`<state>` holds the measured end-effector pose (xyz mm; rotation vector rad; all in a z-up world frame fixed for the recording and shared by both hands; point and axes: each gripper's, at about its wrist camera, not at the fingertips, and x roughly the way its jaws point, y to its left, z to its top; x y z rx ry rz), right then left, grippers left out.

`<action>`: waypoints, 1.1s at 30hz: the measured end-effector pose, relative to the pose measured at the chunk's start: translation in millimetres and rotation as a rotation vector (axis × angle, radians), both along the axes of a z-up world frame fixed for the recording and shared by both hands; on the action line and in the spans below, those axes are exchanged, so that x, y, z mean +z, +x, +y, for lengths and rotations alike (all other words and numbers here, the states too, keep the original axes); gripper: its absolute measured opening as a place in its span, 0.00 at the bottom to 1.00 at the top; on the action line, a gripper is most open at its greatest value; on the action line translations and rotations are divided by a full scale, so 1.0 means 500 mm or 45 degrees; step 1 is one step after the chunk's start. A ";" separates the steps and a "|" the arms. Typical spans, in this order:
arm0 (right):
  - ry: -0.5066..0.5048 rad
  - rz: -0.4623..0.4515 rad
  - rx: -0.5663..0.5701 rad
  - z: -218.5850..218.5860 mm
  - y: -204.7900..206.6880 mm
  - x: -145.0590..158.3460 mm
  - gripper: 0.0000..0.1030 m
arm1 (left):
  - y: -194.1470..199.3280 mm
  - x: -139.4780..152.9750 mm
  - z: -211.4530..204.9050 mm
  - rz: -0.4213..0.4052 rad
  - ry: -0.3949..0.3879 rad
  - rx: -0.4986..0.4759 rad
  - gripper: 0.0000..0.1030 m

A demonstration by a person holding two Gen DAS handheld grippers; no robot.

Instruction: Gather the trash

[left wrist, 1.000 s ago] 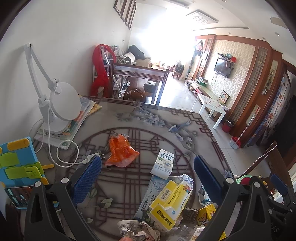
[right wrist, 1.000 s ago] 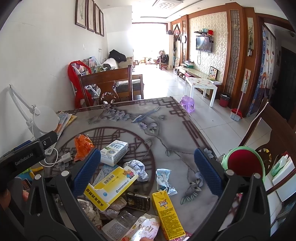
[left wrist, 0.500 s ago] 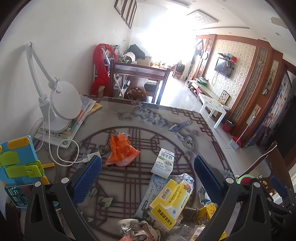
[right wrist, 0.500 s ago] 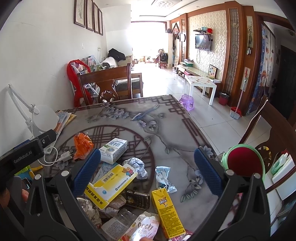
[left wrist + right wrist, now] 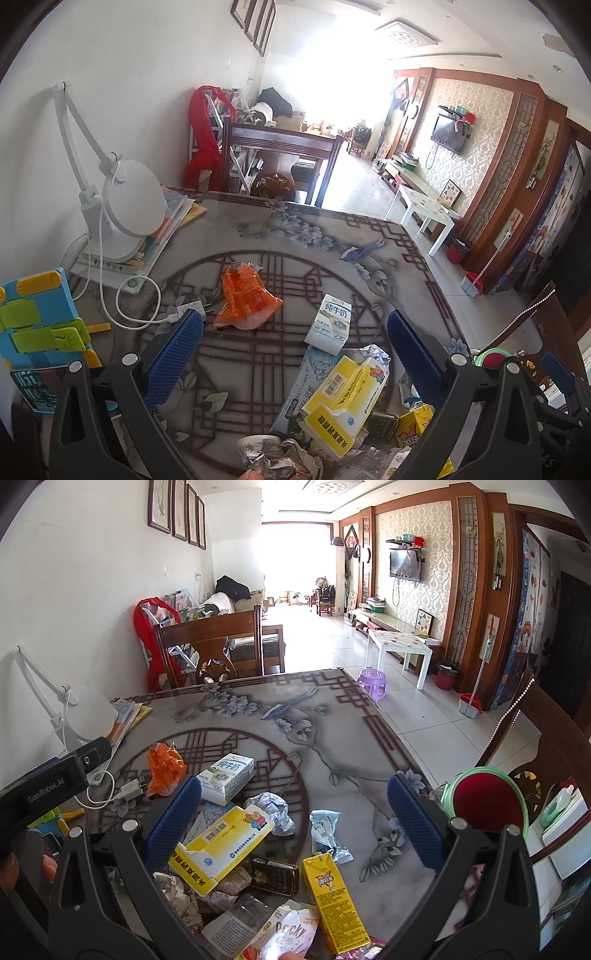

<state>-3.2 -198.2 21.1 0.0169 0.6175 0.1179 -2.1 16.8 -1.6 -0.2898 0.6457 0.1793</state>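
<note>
Left wrist view: the left gripper (image 5: 293, 354) hangs over the patterned glass-topped desk (image 5: 332, 236) with its jaws spread wide and empty. The crumpled orange plastic wrapper (image 5: 245, 297) lies just ahead of the left jaw, its long axis running away from the camera; the white milk carton (image 5: 330, 325) sits ahead, nearer the right jaw.

Right wrist view: the right gripper (image 5: 293, 827) also gapes empty. The torn yellow cardboard box (image 5: 225, 843) lies between its jaws, slanting up to the right; the yellow juice carton (image 5: 332, 897) is nearer still. The orange wrapper is far left, so the left arm looks better placed for it.
</note>
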 end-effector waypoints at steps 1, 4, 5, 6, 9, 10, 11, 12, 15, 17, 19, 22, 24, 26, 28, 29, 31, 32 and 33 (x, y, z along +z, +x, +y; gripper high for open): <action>0.001 0.002 -0.002 0.000 0.000 0.000 0.97 | 0.001 0.001 -0.002 0.001 0.000 -0.001 0.93; 0.002 0.004 -0.005 -0.002 -0.001 -0.003 0.97 | 0.001 0.001 -0.001 0.001 0.001 0.000 0.93; 0.002 0.004 -0.007 -0.003 -0.002 -0.003 0.97 | 0.001 0.001 -0.002 0.002 0.000 0.000 0.93; 0.003 0.004 -0.007 -0.004 -0.002 -0.003 0.97 | 0.001 0.001 -0.002 0.001 0.000 0.001 0.93; -0.005 0.005 -0.015 -0.006 -0.002 -0.004 0.97 | 0.000 0.000 0.001 -0.002 0.001 0.000 0.93; -0.016 0.007 -0.027 -0.007 -0.002 -0.005 0.97 | 0.001 0.001 -0.001 0.000 -0.001 0.001 0.93; -0.026 0.007 -0.039 -0.008 -0.001 -0.006 0.97 | 0.001 0.002 -0.001 0.000 0.000 0.000 0.93; -0.036 0.006 -0.047 -0.010 0.000 -0.007 0.97 | 0.001 0.000 0.001 0.000 0.004 -0.002 0.93; -0.063 -0.012 -0.058 -0.013 0.000 -0.012 0.97 | -0.002 -0.004 0.007 -0.010 0.019 -0.018 0.93; -0.049 0.013 -0.035 -0.020 0.007 -0.022 0.97 | -0.011 -0.007 0.020 -0.066 -0.006 -0.010 0.93; -0.017 0.150 0.010 -0.031 0.031 -0.045 0.97 | -0.019 -0.017 0.045 -0.086 -0.078 -0.015 0.93; 0.053 0.381 0.109 -0.041 0.078 -0.101 0.97 | 0.005 -0.042 0.037 0.077 -0.005 -0.102 0.93; 0.155 0.479 0.180 -0.035 0.104 -0.130 0.97 | 0.008 -0.060 0.031 0.139 0.109 -0.098 0.93; 0.322 0.585 0.232 -0.017 0.130 -0.165 0.97 | 0.005 -0.081 0.049 0.189 0.122 -0.069 0.93; 0.429 0.686 0.237 0.010 0.158 -0.201 0.97 | 0.003 -0.104 0.084 0.242 0.033 -0.043 0.92; 0.450 0.729 0.241 0.026 0.172 -0.219 0.97 | 0.002 -0.114 0.099 0.275 -0.008 -0.021 0.92; 0.475 0.801 0.259 0.059 0.196 -0.251 0.97 | -0.006 -0.133 0.132 0.323 -0.075 0.038 0.92; 0.476 0.830 0.259 0.074 0.205 -0.265 0.97 | -0.013 -0.140 0.145 0.324 -0.109 0.043 0.92; 0.470 0.854 0.250 0.088 0.212 -0.277 0.97 | -0.019 -0.146 0.154 0.328 -0.129 0.044 0.92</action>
